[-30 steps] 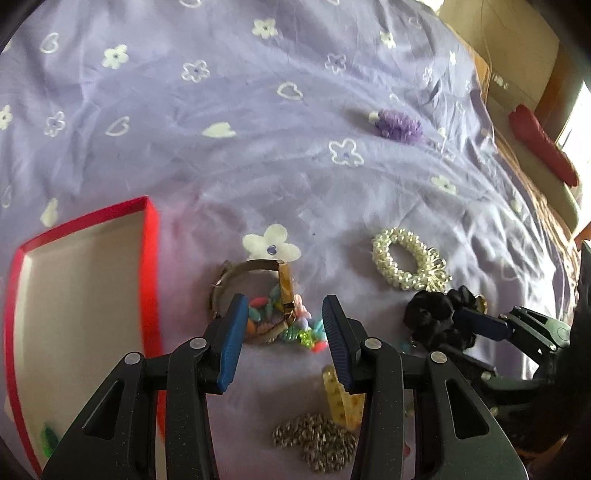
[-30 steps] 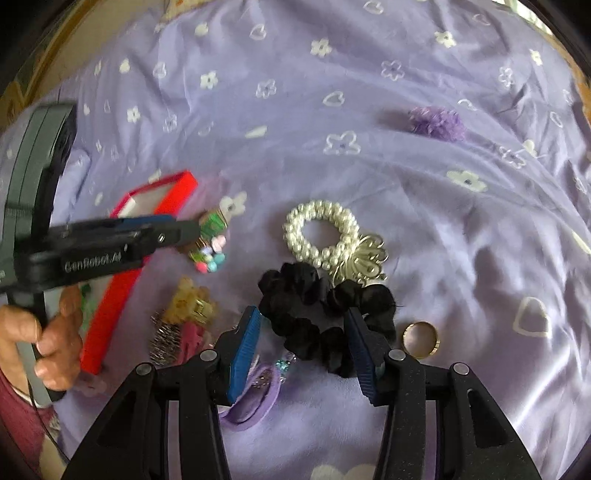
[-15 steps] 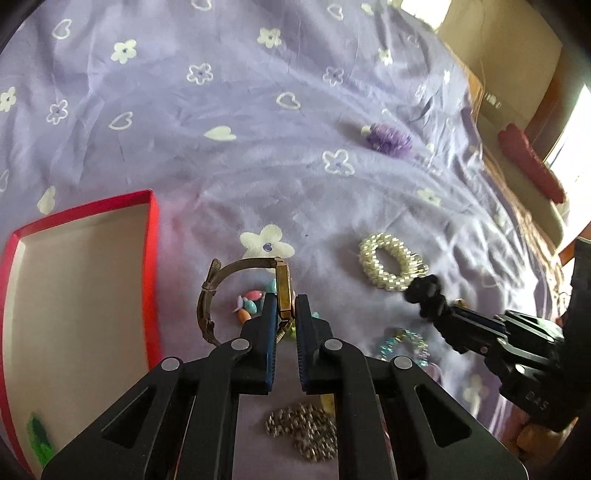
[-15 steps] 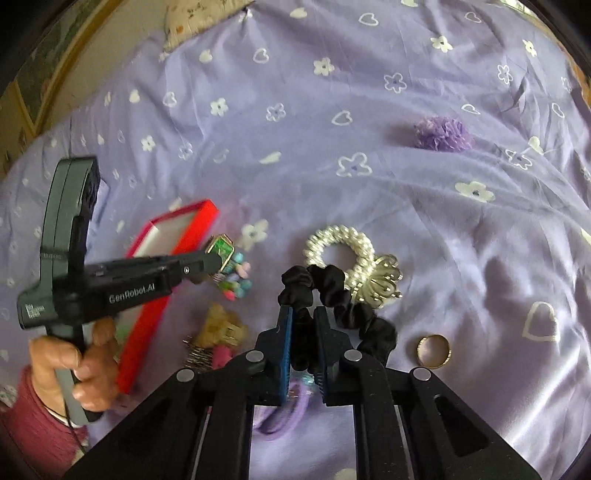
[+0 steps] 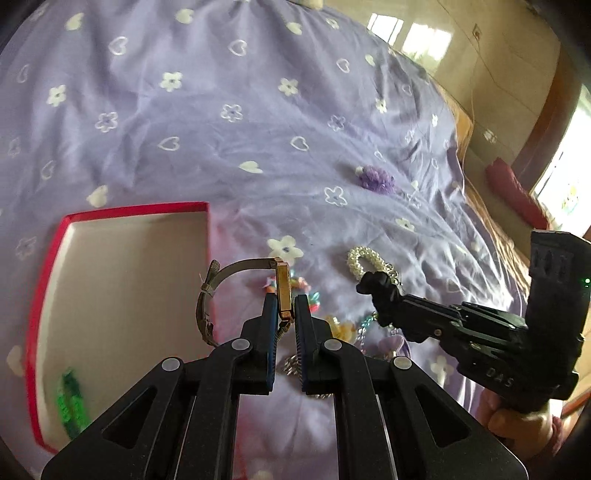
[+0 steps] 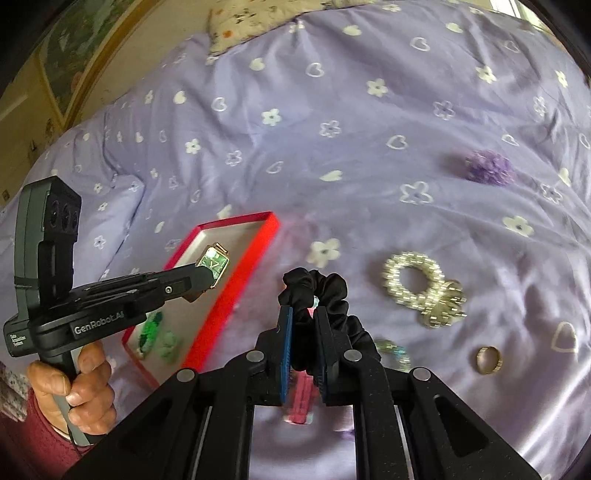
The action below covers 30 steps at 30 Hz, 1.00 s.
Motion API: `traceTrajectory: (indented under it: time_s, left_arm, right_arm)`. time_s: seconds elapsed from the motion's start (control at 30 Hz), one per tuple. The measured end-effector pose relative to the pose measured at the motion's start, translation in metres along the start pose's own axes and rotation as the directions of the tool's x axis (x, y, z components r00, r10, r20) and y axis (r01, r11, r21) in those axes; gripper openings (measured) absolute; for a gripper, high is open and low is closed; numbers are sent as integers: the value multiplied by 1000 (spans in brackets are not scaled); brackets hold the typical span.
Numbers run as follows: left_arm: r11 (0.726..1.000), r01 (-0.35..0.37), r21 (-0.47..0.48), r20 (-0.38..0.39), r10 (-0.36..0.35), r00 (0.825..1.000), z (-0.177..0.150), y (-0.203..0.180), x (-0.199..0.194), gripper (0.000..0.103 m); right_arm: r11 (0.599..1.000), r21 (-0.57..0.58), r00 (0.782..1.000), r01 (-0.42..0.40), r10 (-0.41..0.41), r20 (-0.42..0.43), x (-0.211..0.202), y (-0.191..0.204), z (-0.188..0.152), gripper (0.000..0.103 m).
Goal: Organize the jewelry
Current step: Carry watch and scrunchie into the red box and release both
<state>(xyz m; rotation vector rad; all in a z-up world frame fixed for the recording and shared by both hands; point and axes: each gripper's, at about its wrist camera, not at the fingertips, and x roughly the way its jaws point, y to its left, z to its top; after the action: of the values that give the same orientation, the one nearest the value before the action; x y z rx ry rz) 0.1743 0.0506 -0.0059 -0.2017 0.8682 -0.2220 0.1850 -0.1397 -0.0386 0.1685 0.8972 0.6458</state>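
You are working over a bed (image 5: 258,122) spread with a lavender cover (image 6: 369,147) printed with white flowers and hearts, creased in soft folds. A cream floral pillow (image 6: 258,18) lies at its far end. Beyond the bed's right edge you have pale glossy floor tiles (image 5: 498,55) catching window glare, and bright daylight enters through a window (image 5: 565,177). A framed picture (image 6: 85,48) hangs on the yellowish wall (image 6: 22,122).

Purple bedspread (image 6: 369,155) under red box (image 6: 236,280), pearl bracelet (image 6: 410,282)
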Motion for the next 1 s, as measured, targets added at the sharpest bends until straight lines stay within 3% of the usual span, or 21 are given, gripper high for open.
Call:
traceTrajectory:
  time_s: [0.5, 1.0]
  left_arm:
    - [990, -111, -91, 46, 116, 992, -28, 72, -52, 7]
    - [980, -170, -103, -12, 170, 985, -40, 124, -37, 7]
  right_arm:
    - [988, -107, 994, -108, 103, -48, 33, 79, 1, 11]
    - [970, -175, 980, -169, 146, -136, 90, 133, 3, 11]
